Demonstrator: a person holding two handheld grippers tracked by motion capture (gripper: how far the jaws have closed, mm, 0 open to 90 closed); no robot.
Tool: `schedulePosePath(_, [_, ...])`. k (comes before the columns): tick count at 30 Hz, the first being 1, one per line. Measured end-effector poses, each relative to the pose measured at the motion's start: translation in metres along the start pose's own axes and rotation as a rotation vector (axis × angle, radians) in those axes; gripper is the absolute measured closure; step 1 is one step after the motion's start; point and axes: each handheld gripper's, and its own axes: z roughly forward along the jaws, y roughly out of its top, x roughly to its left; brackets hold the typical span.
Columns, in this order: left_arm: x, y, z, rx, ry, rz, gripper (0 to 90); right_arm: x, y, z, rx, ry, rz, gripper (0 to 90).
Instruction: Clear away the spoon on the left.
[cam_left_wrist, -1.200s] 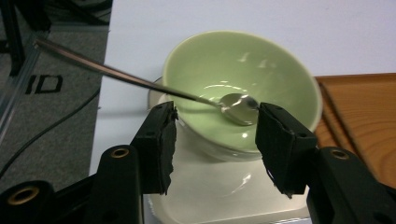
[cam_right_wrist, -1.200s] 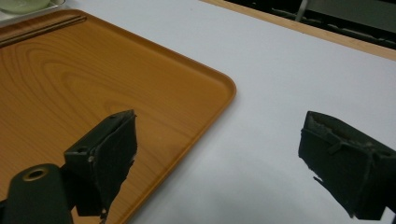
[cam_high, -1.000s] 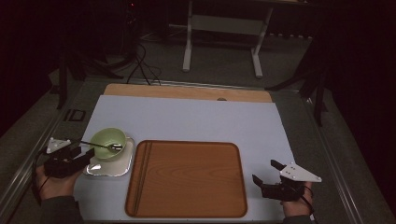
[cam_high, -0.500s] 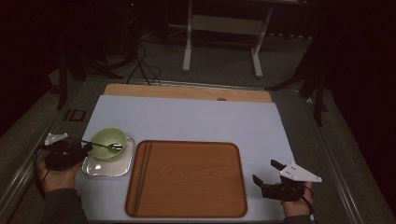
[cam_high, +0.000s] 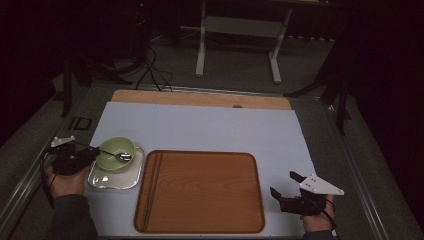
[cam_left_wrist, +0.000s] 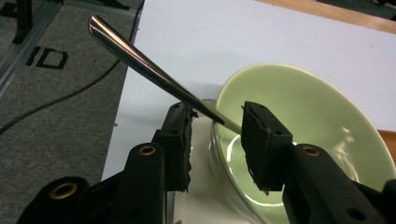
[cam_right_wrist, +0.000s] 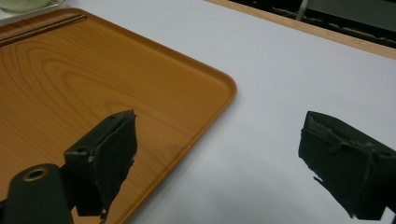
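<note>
So the spoon (cam_left_wrist: 154, 74) lies with its scoop end in the green bowl (cam_left_wrist: 308, 112), handle sticking up over the rim, and the bowl sits on a small metal tray (cam_high: 114, 175) left of the wooden tray (cam_high: 200, 192). Left gripper (cam_left_wrist: 217, 122) has its jaws spread either side of the handle, not yet pinching; right gripper (cam_right_wrist: 219, 158) idles wide open past the wooden tray's corner. Polished steel looks light, stiff and slippery, so I'd clamp mid-handle, square on.

Polished mirror-bright metal spoon (cam_left_wrist: 140, 65) between matt black rubbery left gripper (cam_left_wrist: 215, 140) pads; pale green glossy glazed bowl (cam_left_wrist: 299, 140) just beyond; orange-brown smooth wood-grain tray (cam_right_wrist: 93, 84).
</note>
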Motion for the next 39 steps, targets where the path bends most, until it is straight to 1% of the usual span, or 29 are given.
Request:
schedulePosePath(1, [0.000,0.001,0.001,0.001,0.000,-0.011,63.0,0.000,0.000,0.000,0.000,0.000,0.000,10.9])
schedulePosePath(2, [0.000,0.001,0.001,0.001,0.000,-0.011,63.3,0.000,0.000,0.000,0.001,0.000,0.000,10.9])
schedulePosePath(3, [0.002,0.001,0.004,0.000,0.006,-0.025,64.5,0.000,0.000,0.000,0.000,0.000,0.000,10.9])
schedulePosePath(4, [0.002,0.001,0.004,0.000,0.006,-0.025,65.3,0.000,0.000,0.000,0.000,0.000,0.001,10.9])
schedulePosePath(6, [0.003,0.002,0.007,0.002,0.005,-0.037,66.1,0.000,0.000,0.000,0.000,-0.001,0.002,10.9])
schedulePosePath(7, [0.005,0.002,0.007,-0.001,-0.010,-0.059,67.1,0.000,0.000,0.000,0.001,0.000,0.002,10.9])
schedulePosePath(9, [0.005,0.003,0.006,-0.010,-0.017,-0.073,69.7,0.000,0.000,0.000,0.001,0.000,0.000,10.9])
schedulePosePath(11, [0.005,0.004,0.006,-0.010,-0.011,-0.071,73.4,0.000,0.000,0.000,0.001,0.001,0.001,10.9])
schedulePosePath(13, [0.005,0.003,0.005,-0.016,-0.008,-0.065,74.8,0.000,0.000,0.000,0.001,0.001,0.000,10.9])
schedulePosePath(16, [0.004,0.003,0.002,-0.037,-0.015,-0.057,76.6,0.000,0.000,0.000,0.001,0.000,0.001,10.9])
schedulePosePath(21, [0.005,0.003,-0.002,-0.066,-0.015,-0.061,79.8,0.000,0.000,0.000,0.001,0.001,0.000,10.9])
schedulePosePath(25, [0.005,0.004,-0.004,-0.087,-0.028,-0.064,81.8,0.000,0.000,0.000,0.001,0.000,0.001,10.9])
schedulePosePath(29, [0.001,0.008,-0.008,-0.108,-0.035,-0.038,83.8,0.000,0.000,0.000,0.004,0.000,0.001,10.9])
schedulePosePath(30, [0.001,0.008,-0.008,-0.108,-0.035,-0.038,84.2,0.000,0.000,0.000,0.004,0.000,0.000,10.9])
schedulePosePath(32, [-0.004,0.012,-0.011,-0.127,-0.033,-0.012,85.0,0.000,0.000,0.001,0.003,0.000,0.001,10.9])
schedulePosePath(35, [-0.008,0.014,-0.011,-0.136,-0.028,0.006,85.1,0.000,0.000,0.000,0.003,0.001,0.001,10.9])
schedulePosePath(36, [-0.008,0.014,-0.011,-0.136,-0.028,0.006,85.1,0.000,0.000,0.000,0.003,0.001,0.001,10.9])
schedulePosePath(39, [-0.013,0.015,-0.012,-0.154,-0.027,0.027,84.8,0.000,0.000,0.000,0.004,0.001,0.002,10.9])
